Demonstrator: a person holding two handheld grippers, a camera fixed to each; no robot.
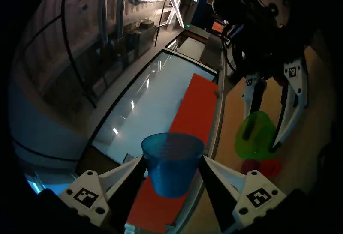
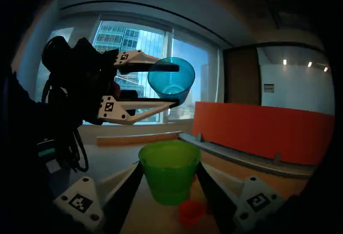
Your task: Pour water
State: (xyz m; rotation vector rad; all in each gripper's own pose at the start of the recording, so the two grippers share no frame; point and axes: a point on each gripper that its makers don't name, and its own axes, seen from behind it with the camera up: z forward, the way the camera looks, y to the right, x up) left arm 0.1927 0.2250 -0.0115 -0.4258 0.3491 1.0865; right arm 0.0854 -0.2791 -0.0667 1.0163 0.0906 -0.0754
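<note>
The left claw (image 1: 173, 164) is clenching a blue cup (image 1: 172, 172), both fingers pressing on its sides. In the right gripper view this claw is hanging rolled on its side in the air, one finger above the cup and one below. The cup there is tipping, its mouth turning toward the camera. It is sitting higher than the green cup (image 2: 170, 174) and apart from it, with open air between the two. Whether water is in either cup I cannot tell.

The right claw (image 2: 170, 169) is grasping the green cup between both fingers, low over the wooden table (image 2: 240, 169). Whether the cup is touching the table I cannot tell. A small red cup (image 2: 191, 212) is standing on the table just beside and below it, crowding the near side.

An orange panel (image 2: 266, 131) is running along the table's far edge behind a metal rail (image 2: 244, 157), closing that side. A window (image 2: 137, 45) is filling the wall beyond. Bare tabletop is lying open between the green cup and the rail.
</note>
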